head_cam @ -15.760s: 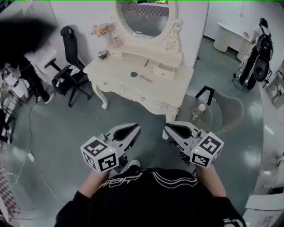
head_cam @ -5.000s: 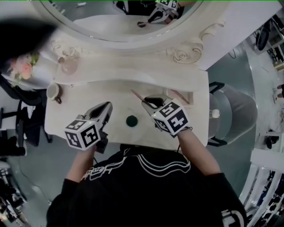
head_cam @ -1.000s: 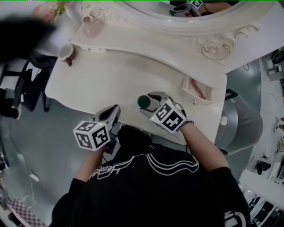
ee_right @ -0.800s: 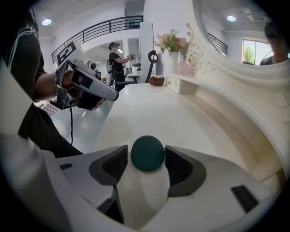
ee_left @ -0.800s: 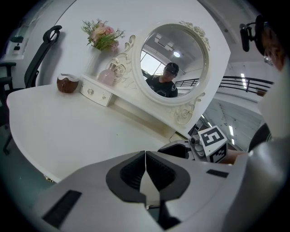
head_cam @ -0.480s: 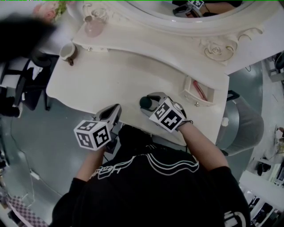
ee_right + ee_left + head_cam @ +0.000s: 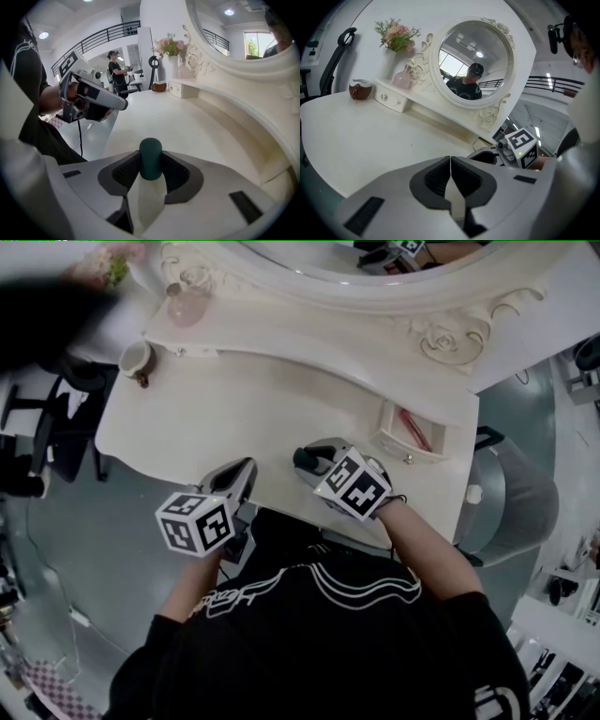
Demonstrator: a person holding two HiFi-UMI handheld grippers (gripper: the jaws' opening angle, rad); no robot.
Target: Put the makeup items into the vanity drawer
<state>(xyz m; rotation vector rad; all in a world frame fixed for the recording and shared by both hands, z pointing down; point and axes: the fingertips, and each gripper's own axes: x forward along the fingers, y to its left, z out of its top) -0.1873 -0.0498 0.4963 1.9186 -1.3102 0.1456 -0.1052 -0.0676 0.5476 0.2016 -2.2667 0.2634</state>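
Both jaws of the left hand-held gripper (image 7: 450,159) pressed together, with nothing between them; held at the near edge of the white counter (image 7: 234,399), left of the other one.

Right hand-held gripper (image 7: 151,164) closing on the dark green makeup item (image 7: 150,157), with one ribbed pad already against each side of it. Item upright, its rounded top standing out above the jaws. From the head view, seen at the near side of the counter, about the middle (image 7: 302,457); whether resting on the surface or lifted off it, not possible to tell.

Farther and to the right, a small vanity drawer (image 7: 386,423) standing open, well apart from the green item, with a thin pink stick (image 7: 413,428) lying inside.

At the far left of the counter, a brown cup (image 7: 136,357) and a pink bottle (image 7: 185,306) just beside the frame of the round mirror (image 7: 473,65). Pink flowers (image 7: 396,35) behind the bottle.
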